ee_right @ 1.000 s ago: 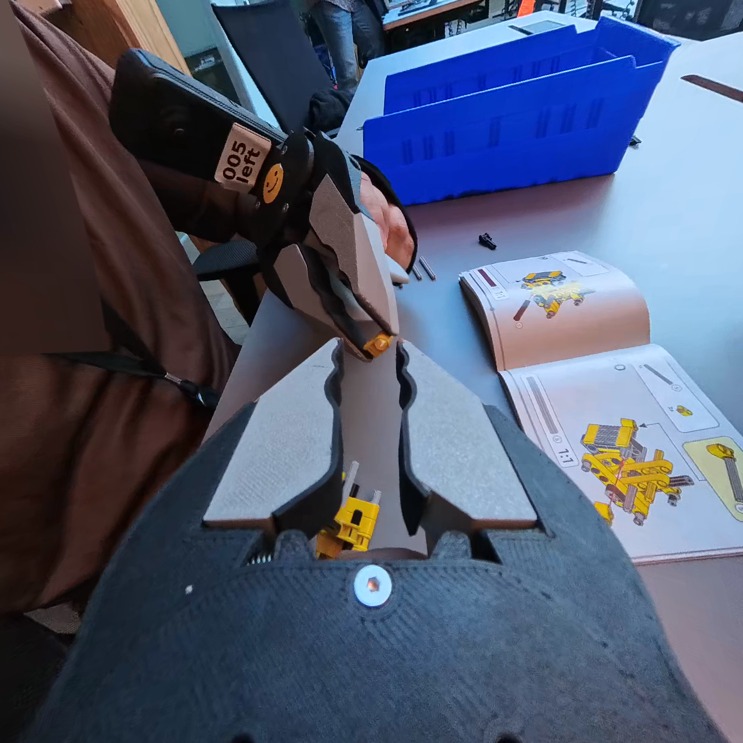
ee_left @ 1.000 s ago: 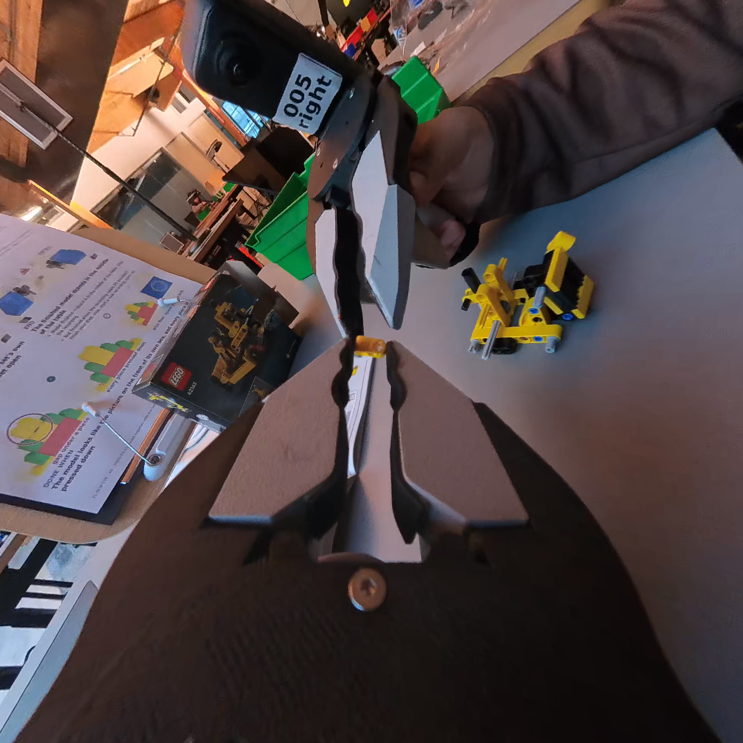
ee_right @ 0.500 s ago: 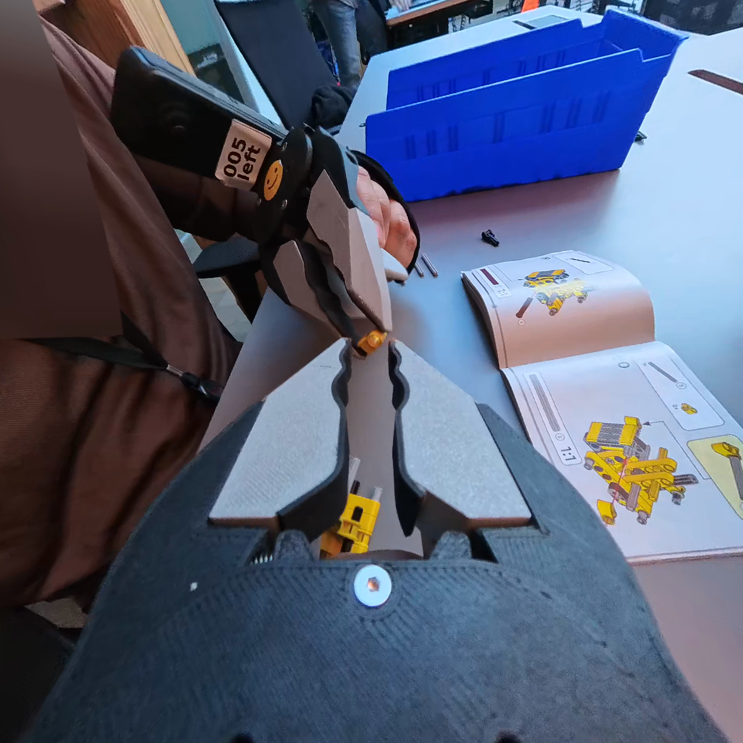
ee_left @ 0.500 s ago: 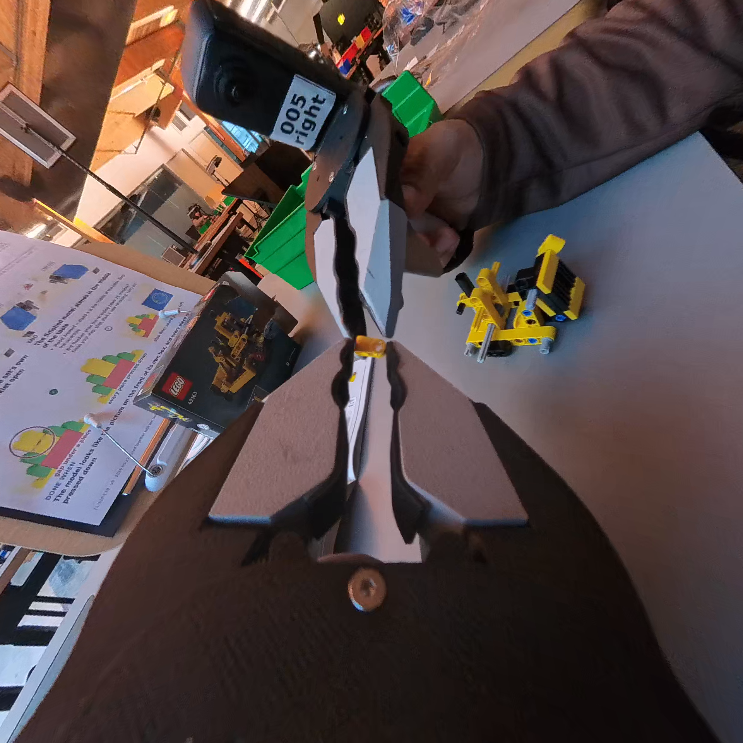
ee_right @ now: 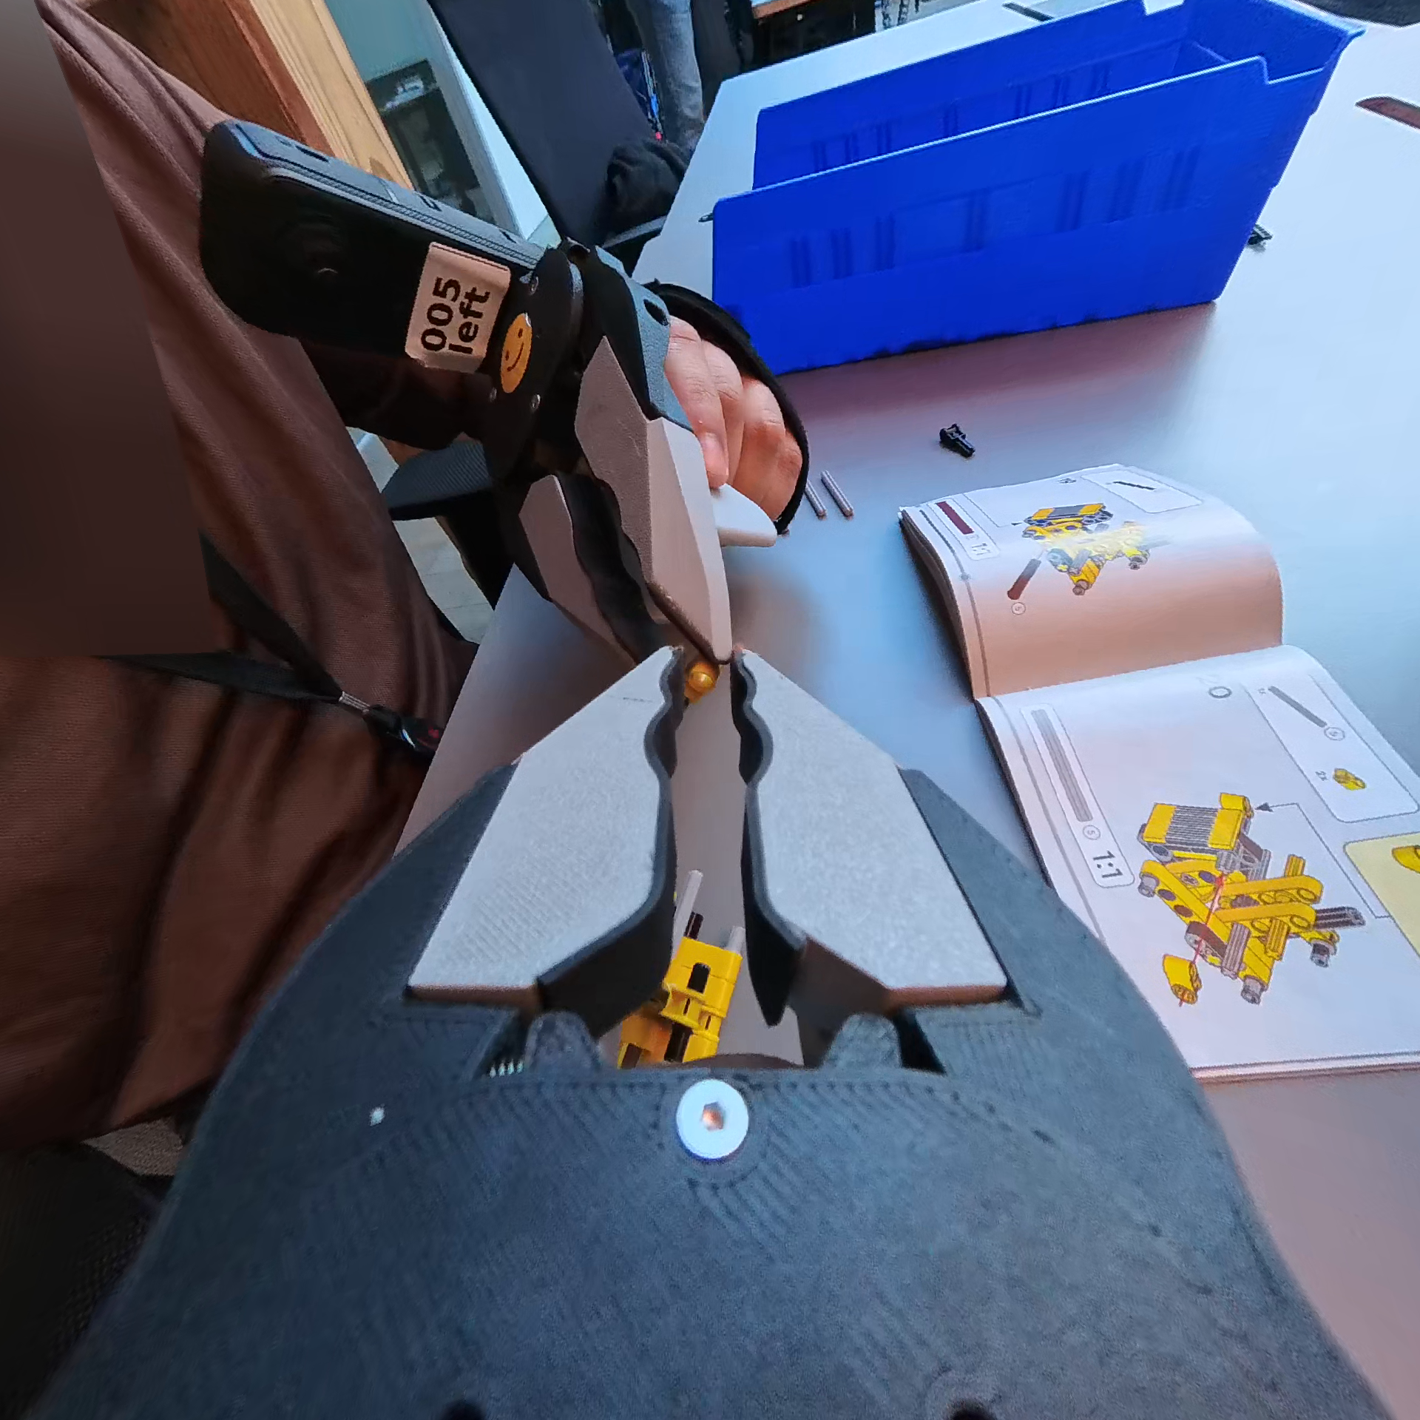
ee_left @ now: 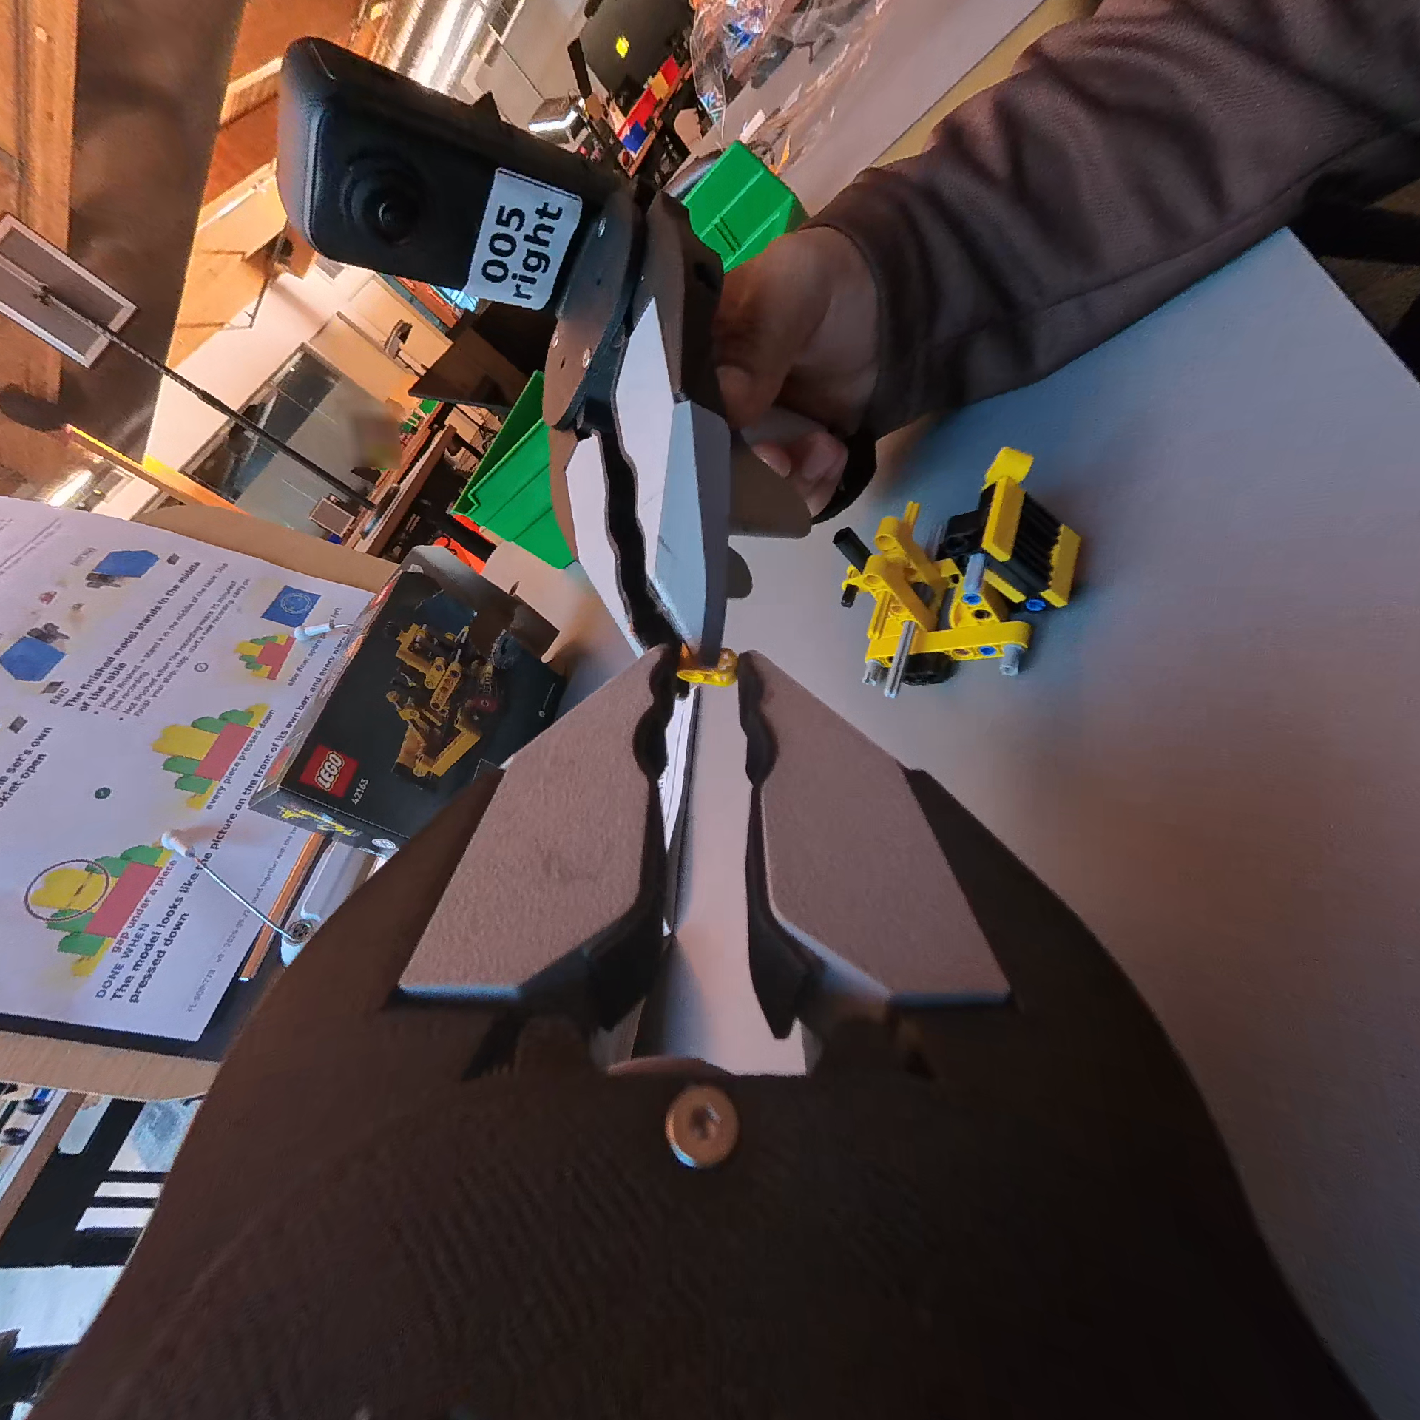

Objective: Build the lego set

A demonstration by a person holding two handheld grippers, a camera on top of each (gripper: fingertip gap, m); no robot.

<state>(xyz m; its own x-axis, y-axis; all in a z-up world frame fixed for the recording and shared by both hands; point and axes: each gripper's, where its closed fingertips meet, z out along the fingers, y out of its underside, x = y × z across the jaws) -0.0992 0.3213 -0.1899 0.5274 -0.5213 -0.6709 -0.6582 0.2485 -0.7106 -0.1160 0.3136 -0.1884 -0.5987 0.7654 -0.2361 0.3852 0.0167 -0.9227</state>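
Observation:
A small yellow lego piece is pinched between the tips of my left gripper, held in the air above the grey table. My right gripper meets it tip to tip from the opposite side. Its jaws are closed in around the same piece. The partly built yellow and black model stands on the table to the right. It also shows under my right gripper. The open instruction booklet lies to the right in the right wrist view.
A blue bin stands at the back of the table. A black pin and two grey axles lie near the booklet. The lego box, a printed sheet and green bins are at the left. Left and right tips are no more than a few centimetres apart.
The two grippers have come closer tip to tip. My right gripper's jaws have narrowed around the yellow piece that my left gripper holds.

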